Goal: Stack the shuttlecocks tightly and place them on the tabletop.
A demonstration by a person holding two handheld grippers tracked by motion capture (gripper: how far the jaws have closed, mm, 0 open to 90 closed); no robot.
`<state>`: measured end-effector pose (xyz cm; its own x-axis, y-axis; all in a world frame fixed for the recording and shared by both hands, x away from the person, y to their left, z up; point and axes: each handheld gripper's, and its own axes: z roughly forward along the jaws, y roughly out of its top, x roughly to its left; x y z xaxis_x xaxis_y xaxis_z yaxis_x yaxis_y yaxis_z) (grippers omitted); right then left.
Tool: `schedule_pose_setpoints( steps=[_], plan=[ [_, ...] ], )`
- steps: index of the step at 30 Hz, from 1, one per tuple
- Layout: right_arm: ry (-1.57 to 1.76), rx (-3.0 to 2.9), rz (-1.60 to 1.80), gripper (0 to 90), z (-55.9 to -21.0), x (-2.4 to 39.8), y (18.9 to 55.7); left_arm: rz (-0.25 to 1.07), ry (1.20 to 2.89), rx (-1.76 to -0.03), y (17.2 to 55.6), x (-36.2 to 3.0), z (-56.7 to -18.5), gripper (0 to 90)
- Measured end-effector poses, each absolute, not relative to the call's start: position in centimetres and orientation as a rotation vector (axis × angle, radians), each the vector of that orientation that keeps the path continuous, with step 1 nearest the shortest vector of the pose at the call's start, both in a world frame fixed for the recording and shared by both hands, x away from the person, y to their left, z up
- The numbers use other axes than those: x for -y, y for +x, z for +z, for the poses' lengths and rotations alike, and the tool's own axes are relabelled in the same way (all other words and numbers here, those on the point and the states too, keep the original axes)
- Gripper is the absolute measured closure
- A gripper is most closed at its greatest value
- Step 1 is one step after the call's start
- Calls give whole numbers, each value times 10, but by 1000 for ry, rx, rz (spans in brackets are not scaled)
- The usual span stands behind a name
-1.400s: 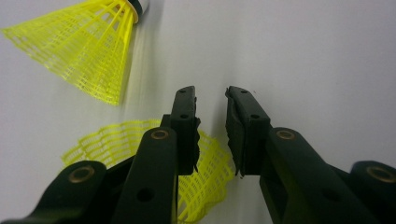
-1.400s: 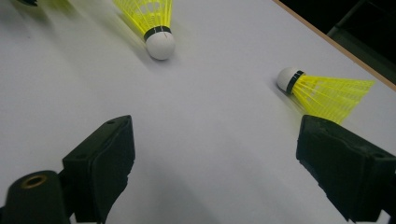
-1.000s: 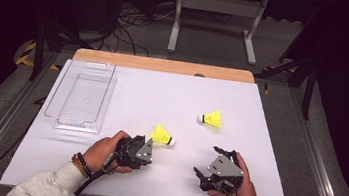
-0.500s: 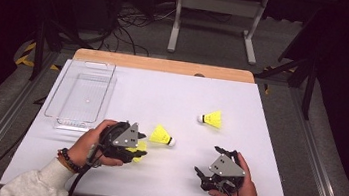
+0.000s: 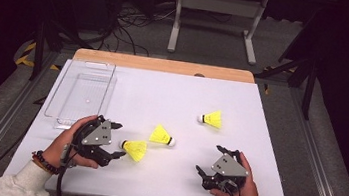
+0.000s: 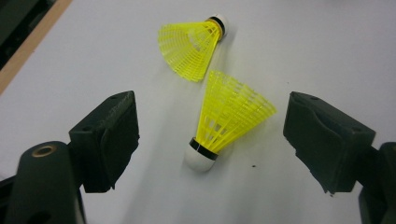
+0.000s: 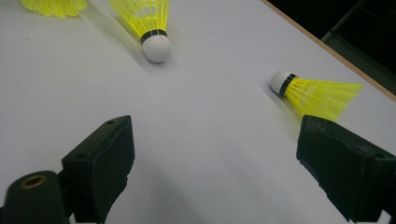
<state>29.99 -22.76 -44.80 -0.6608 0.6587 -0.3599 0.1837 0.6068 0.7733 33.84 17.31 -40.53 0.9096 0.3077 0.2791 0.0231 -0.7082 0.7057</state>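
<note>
Three yellow shuttlecocks with white corks lie on the white table (image 5: 178, 93). The nearest shuttlecock (image 5: 134, 149) (image 6: 229, 116) rests on the table just ahead of my left gripper (image 5: 118, 140) (image 6: 210, 102), cork toward the gripper. The jaws have just been opening, and they stand wide apart without touching it. A second shuttlecock (image 5: 162, 136) (image 6: 191, 44) (image 7: 147, 23) lies just beyond the first. The third shuttlecock (image 5: 210, 118) (image 7: 317, 95) lies farther right. My right gripper (image 5: 208, 158) (image 7: 210, 140) rests open near the front edge, with nothing between its jaws.
A clear plastic tray (image 5: 82, 92) stands at the table's left side, beyond my left hand. A wooden strip (image 5: 166, 66) runs along the far edge. Dark floor, cables and a metal stand lie behind the table.
My left gripper moved left and its jaws opened. A yellow shuttlecock that I could not see one second ago now lies free on the table before them. The right gripper stayed still.
</note>
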Motion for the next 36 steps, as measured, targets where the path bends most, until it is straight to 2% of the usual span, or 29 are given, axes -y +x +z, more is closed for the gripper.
schedule_pose_setpoints(
  steps=[23,27,36],
  plan=[
    [693,-2178,990,127,-449,227,301,594,2168,-304,313,-222,-419,164],
    [697,-2184,987,126,-450,225,301,615,2111,-359,306,-239,-423,155],
    [715,-2191,1010,129,-450,224,303,579,2035,-453,293,-261,-440,119]
  ],
)
